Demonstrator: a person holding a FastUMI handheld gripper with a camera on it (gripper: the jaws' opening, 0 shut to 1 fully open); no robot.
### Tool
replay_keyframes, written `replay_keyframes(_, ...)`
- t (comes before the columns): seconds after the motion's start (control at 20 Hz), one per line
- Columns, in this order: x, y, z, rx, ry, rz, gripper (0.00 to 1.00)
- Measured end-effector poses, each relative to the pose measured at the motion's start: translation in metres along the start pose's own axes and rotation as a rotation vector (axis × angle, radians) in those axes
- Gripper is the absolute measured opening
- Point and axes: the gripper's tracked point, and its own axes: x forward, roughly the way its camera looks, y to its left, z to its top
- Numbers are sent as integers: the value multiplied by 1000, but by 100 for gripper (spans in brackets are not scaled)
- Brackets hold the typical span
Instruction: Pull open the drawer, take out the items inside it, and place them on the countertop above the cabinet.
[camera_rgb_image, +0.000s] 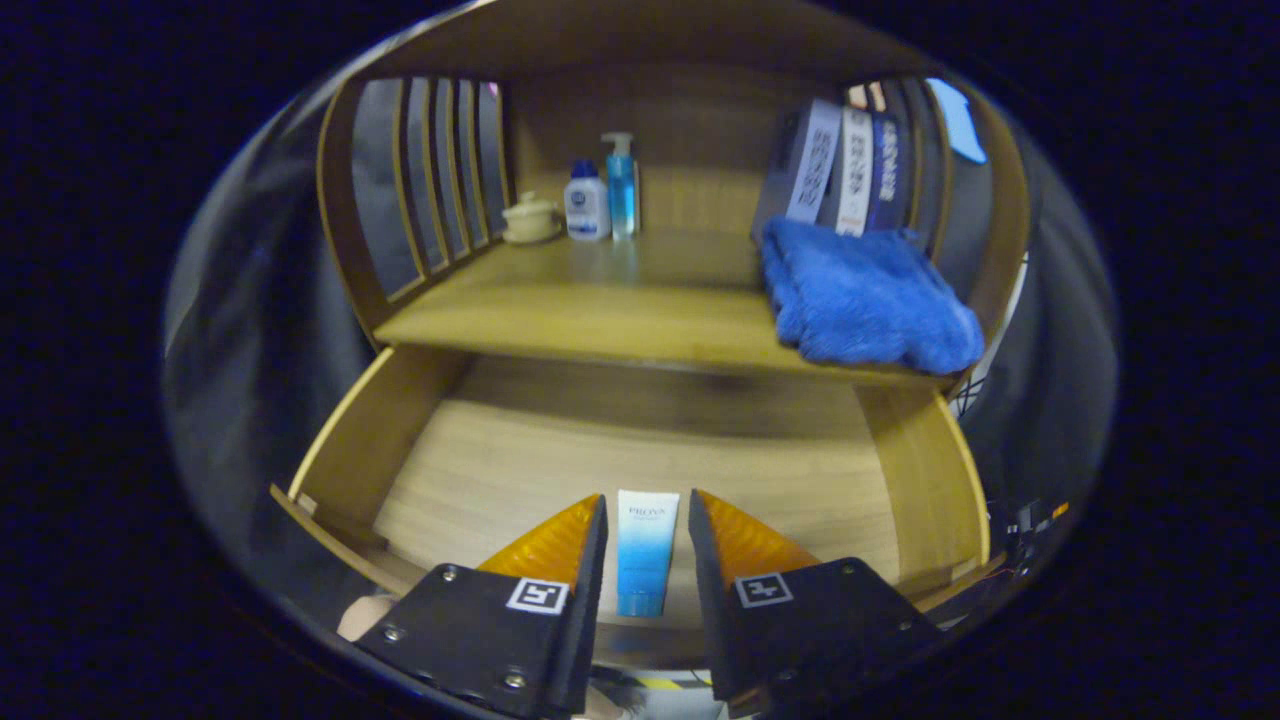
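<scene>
- Wooden drawer stands open; 1 tube lies on its floor.
- Tube's long axis runs parallel with the fingers.
- Claw is spread, straddling the tube, not yet pinching.

**Where everything sits right now**

So the drawer is pulled out below the countertop. A tube lies flat in the drawer near its front edge, right between the gripper fingers, which stand apart on either side of it. Up on the countertop, a lidded jar, a small bottle and a pump bottle line up along the back, toward the left corner. A folded towel covers the right end, with books standing behind it.
</scene>
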Motion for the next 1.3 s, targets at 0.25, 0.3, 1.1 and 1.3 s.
replay_keyframes(0.25, 30, 9, -32, -75, 234, -10, 46)
replay_keyframes(0.3, 32, 9, -40, -83, 286, -5, 46)
replay_keyframes(1.1, 26, 2, -29, 45, 256, 8, 33)
replay_keyframes(1.3, -6, -1, 5, 76, 150, 34, 33)
